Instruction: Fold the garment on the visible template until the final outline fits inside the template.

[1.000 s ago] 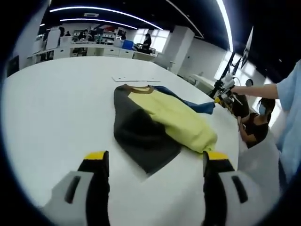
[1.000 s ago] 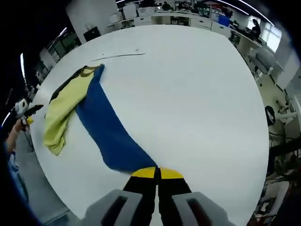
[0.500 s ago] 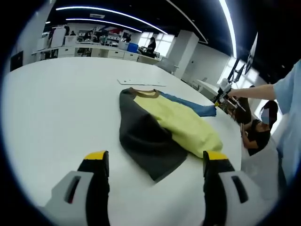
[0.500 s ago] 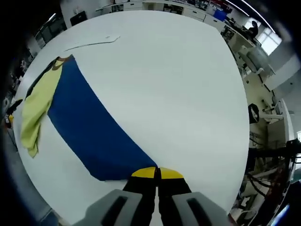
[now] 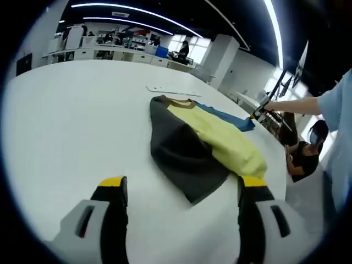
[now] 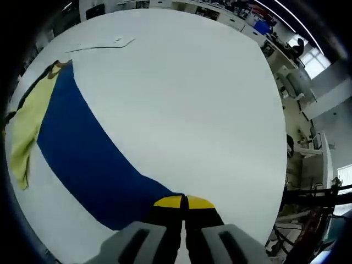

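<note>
A garment lies on the white table, with a dark grey part, a yellow part and a blue part. My left gripper is open just short of the grey hem, holding nothing. My right gripper is shut on the edge of the blue part, which stretches taut from the collar. Yellow cloth bunches beside it. In the left gripper view, the right gripper is at the blue corner. A thin flat template sheet lies beyond the collar.
A person's sleeve and arm reach in from the right of the left gripper view, and another person sits past the table edge. Desks and office clutter stand beyond the table's far rim. Bare tabletop spreads right of the blue part.
The right gripper has drawn the blue part outward, so it spreads wider and flatter. The left gripper stays open and has come a little closer to the garment.
</note>
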`<state>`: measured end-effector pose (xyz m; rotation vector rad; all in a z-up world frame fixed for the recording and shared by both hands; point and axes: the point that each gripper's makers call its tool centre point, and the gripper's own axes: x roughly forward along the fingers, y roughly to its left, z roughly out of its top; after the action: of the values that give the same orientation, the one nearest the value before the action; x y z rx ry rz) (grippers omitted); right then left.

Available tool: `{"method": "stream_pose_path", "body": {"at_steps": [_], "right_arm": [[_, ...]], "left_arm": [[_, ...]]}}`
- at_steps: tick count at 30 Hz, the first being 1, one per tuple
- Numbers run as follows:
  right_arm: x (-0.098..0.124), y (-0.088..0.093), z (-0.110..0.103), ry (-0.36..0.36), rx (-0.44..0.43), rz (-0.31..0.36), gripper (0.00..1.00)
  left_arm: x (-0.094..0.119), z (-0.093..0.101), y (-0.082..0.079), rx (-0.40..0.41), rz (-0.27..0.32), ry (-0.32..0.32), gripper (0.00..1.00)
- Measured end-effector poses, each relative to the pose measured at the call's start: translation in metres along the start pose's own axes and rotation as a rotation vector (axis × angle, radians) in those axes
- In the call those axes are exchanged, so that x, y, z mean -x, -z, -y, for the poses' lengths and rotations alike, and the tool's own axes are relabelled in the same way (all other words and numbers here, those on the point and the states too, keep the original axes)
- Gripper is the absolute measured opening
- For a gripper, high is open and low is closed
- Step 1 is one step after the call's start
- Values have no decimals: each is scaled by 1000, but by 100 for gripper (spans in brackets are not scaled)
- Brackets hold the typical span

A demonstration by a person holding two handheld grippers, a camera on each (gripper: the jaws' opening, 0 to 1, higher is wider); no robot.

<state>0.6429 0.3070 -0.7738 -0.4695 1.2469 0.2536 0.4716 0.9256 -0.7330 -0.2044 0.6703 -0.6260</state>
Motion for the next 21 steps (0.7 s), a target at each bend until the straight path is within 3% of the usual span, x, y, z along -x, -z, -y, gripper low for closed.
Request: {"method": "stream_pose_path", "body": {"at_steps": [8,11,15,21], "right_arm": [[-2,4,9,-14,-33,3,0],[1,-1,12,-14,-57,49,0],[9,1,14,-23,-117,93,20],[22,10,9,-45,-237,176,34]], "left_arm": [[-5,4,-6,2,9,15,79],[-6,6,-6,1,6,19,80],[-7,8,-5,0,5,28,80],[-7,10,-4,1,7,37,81]]}}
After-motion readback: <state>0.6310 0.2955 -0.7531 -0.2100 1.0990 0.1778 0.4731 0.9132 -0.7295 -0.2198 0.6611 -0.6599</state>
